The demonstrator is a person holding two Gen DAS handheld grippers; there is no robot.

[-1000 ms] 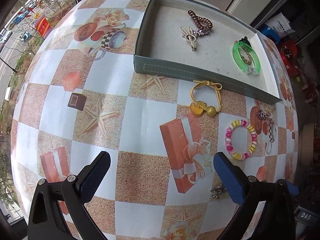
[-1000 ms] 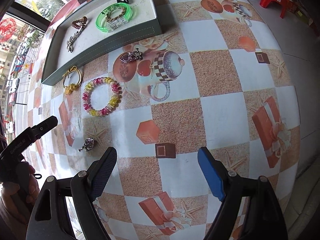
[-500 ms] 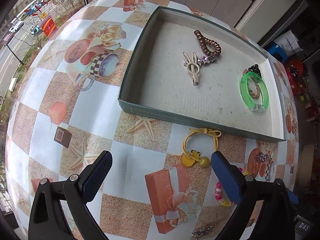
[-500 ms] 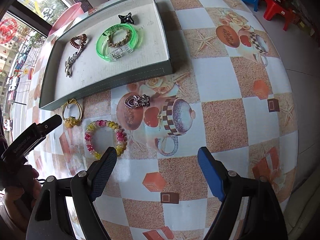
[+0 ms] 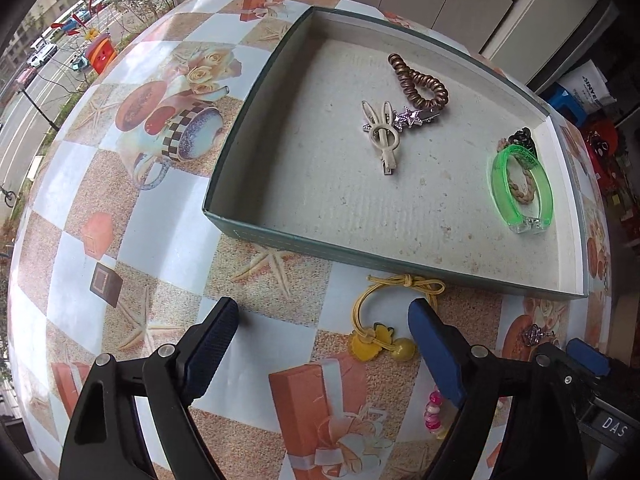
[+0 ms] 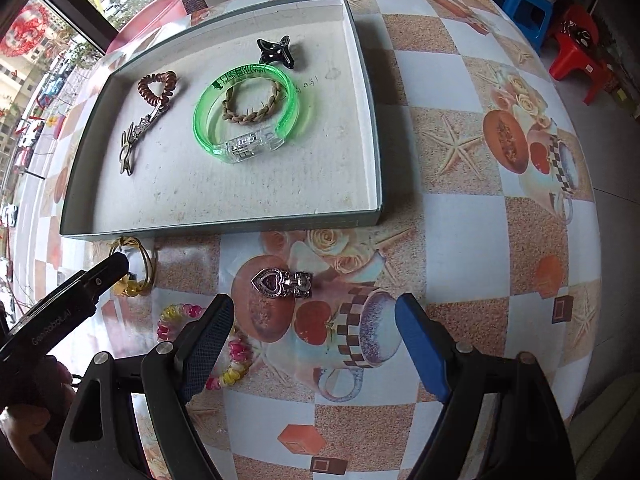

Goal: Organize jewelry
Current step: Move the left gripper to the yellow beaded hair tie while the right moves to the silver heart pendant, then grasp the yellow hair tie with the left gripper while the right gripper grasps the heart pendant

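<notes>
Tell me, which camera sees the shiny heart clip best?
The right wrist view: the heart clip lies whole and unblocked on the tablecloth, just ahead of the open right gripper. The left wrist view catches only a small silvery glimpse at its right edge.

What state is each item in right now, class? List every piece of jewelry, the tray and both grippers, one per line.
Tray: on the table, holds five pieces.
Green bangle: flat in tray, ringing the braided bracelet.
Brown coil tie: in tray.
Rabbit clip: in tray.
Black claw clip: in tray.
Yellow hair tie: on table, outside tray.
Beaded bracelet: on table.
Heart clip: on table.
Left gripper: open, empty.
Right gripper: open, empty.
</notes>
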